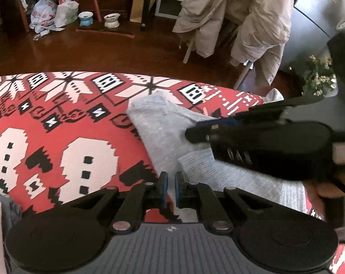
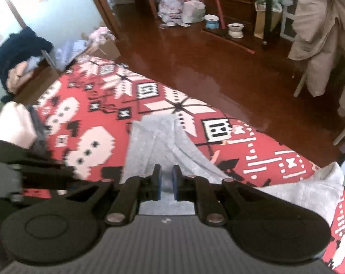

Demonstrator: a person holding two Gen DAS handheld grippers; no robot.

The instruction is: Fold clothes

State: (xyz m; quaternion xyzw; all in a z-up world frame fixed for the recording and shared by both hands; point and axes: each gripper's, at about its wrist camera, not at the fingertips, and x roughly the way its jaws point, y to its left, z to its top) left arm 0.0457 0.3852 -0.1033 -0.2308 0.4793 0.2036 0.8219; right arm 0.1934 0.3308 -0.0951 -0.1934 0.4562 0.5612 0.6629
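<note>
Surface: a red blanket (image 1: 58,118) with white and black geometric figures covers the work surface; beyond its edge lies a dark reddish wooden floor (image 2: 195,64).
Garment: a grey garment (image 1: 163,132) lies on the blanket, running from about 12 o'clock of the left gripper toward 3 o'clock; in the right wrist view the grey cloth rises as a ridge straight ahead, at 12 o'clock, and spreads away toward 4 o'clock.
Left gripper (image 1: 171,182): its blue-padded fingers are drawn close with a narrow gap; grey cloth shows at the gap, but I cannot tell whether any is pinched.
Right gripper (image 2: 166,180): fingers nearly together, with a fold of the grey fabric between the pads, apparently pinched. In the left wrist view it reaches in from 3 o'clock, over the garment.
Background: a beige coat (image 1: 240,16) hangs over a chair at 1 o'clock; two small bowls (image 1: 99,19) stand on the floor at 11 o'clock.
</note>
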